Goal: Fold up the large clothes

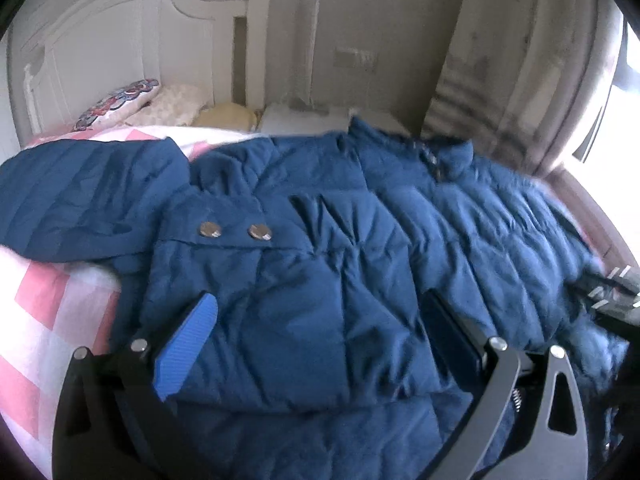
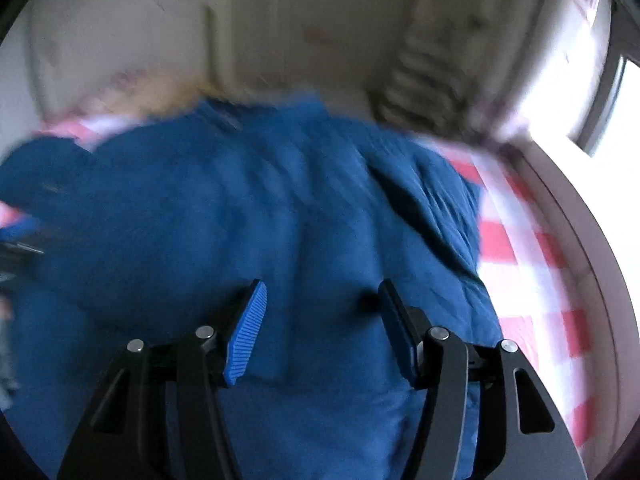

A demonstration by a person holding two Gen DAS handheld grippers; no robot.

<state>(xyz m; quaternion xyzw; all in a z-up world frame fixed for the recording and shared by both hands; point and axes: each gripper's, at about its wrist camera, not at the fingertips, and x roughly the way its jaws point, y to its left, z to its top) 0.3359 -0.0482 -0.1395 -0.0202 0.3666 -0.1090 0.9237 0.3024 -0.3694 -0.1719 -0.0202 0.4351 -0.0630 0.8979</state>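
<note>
The navy puffer jacket [image 1: 320, 248] lies lengthwise along the bed's [image 1: 48, 320] near edge, under both tools: left gripper [image 1: 316, 332] spread wide, right gripper [image 2: 320, 320] half-spread, each gripping nothing.

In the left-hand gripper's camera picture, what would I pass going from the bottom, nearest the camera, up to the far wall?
Left gripper → blue puffer jacket → pink checked bedspread → pillows → white headboard.

Daylight pours in from the window [image 2: 608, 112], blown out white; right wrist view smeared, edges bowed and dark.
</note>
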